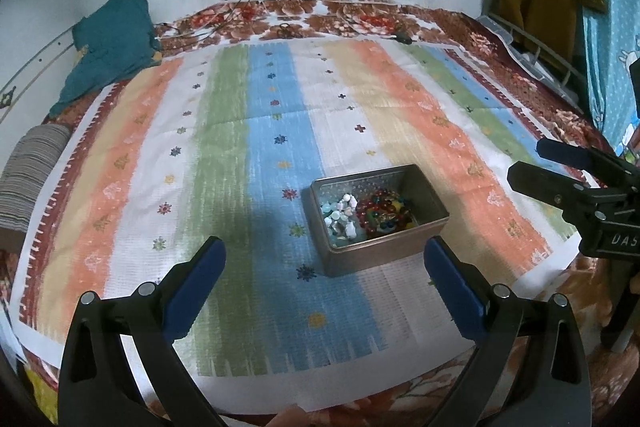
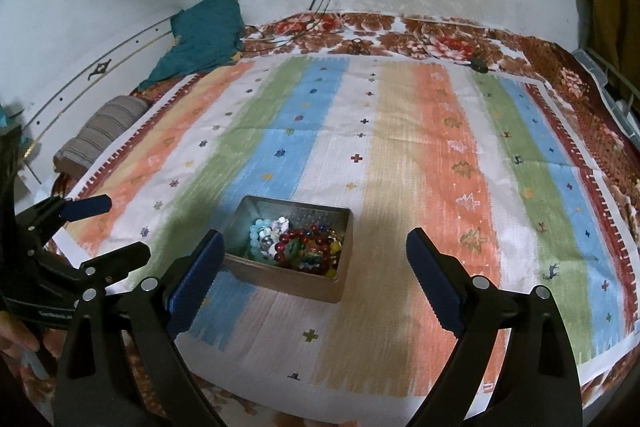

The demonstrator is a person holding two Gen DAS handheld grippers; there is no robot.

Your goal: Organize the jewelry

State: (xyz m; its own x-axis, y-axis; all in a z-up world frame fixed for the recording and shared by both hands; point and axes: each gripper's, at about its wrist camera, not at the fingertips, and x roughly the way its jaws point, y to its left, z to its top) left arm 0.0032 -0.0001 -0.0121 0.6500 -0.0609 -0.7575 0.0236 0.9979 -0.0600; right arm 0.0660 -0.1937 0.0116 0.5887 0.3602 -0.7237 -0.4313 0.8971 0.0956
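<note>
Tin box (image 1: 379, 218) on striped bedspread (image 1: 260, 147), ahead of both grippers: beaded bracelets (image 1: 384, 213) heaped inside, unsorted. Left gripper (image 1: 324, 277) and right gripper (image 2: 312, 265): fingers spread, empty. Fits jewelry gathered, or awaiting sorting.

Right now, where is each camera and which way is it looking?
Left wrist: sits on the left gripper, faces forward over the bed at the tin; its own fingers show, plus the right gripper at the right edge.
Right wrist: sits on the right gripper, faces the tin too; its own fingers show, plus the left gripper at the left edge.
Both share: the tin of beads, striped cloth, wall.
</note>
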